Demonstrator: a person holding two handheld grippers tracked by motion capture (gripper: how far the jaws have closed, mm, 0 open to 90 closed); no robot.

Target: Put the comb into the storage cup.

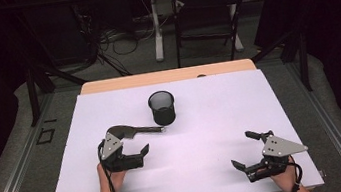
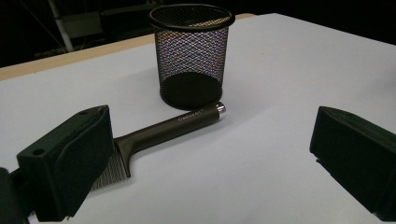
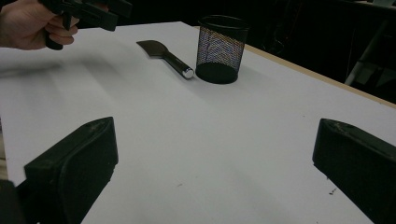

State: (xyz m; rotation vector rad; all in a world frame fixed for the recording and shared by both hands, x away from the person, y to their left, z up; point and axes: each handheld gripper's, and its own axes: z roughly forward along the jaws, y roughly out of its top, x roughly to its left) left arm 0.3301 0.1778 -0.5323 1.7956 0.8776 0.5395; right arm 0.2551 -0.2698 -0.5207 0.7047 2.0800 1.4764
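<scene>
A black mesh cup (image 1: 162, 107) is being taken as the landmark; it is standing upright on the white-covered bench (image 1: 212, 120), toward the far middle. A dark brush (image 1: 130, 130) is lying flat just beside the cup's base, on the near-left side. Its chrome-capped handle end (image 2: 220, 109) is being seen almost touching the cup's foot in the left gripper view, while its flat bristled head (image 2: 109, 170) is pointing away from the cup, toward the person.

The left claw (image 1: 133, 151) is being held released, jaws spread wide, nearer than the cup and just beside the brush head. In the left gripper view one jaw is overlapping the bristled end; contact cannot be told. Nothing is being grasped.

The right claw (image 1: 249, 149) is being held released too, jaws wide, well apart from the cup on its near-right side, over bare bench. In the right gripper view the cup (image 3: 219, 49) and brush (image 3: 163, 53) are being seen far off.
</scene>
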